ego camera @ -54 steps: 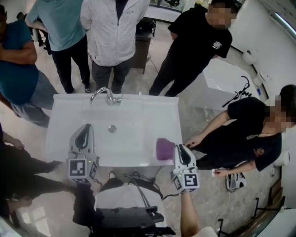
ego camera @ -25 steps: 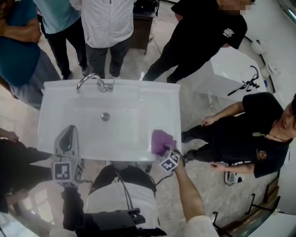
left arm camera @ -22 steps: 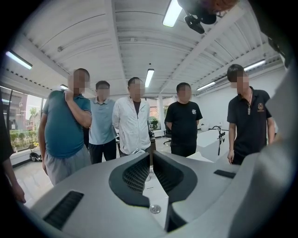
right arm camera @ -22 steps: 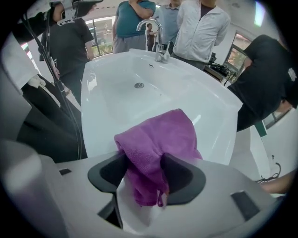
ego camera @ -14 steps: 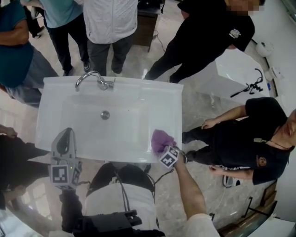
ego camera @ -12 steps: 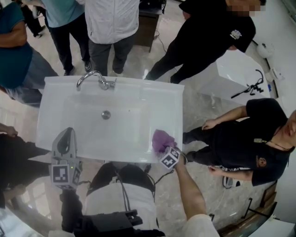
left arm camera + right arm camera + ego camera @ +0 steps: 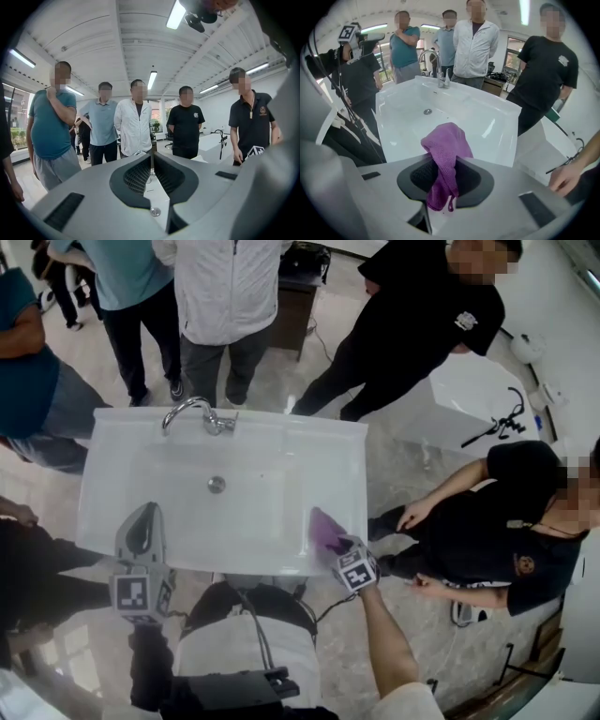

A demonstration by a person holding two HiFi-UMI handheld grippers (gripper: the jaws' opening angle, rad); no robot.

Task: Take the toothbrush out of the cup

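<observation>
In the head view a white sink (image 7: 131, 474) lies below, with its faucet (image 7: 199, 414) at the far rim and its drain (image 7: 217, 485) in the basin. People (image 7: 225, 296) stand round the far and right sides. The right gripper (image 7: 335, 542) sits at the sink's front right corner against a purple cloth (image 7: 324, 526), and a bare forearm (image 7: 386, 638) reaches up to it from the lower edge. The left gripper (image 7: 147, 512) hangs over the front left rim, pointing toward the faucet. Its jaws are hard to read from here.

The left gripper view makes them plain: the jaw tips meet with nothing between them. The gripper's own body hides most of the sink.

The right gripper view shows what the head view only hints at. Its jaws are clamped on the cloth, which bunches above them and hangs down between them, with the basin beyond.

No view shows a toothbrush or a cup.
</observation>
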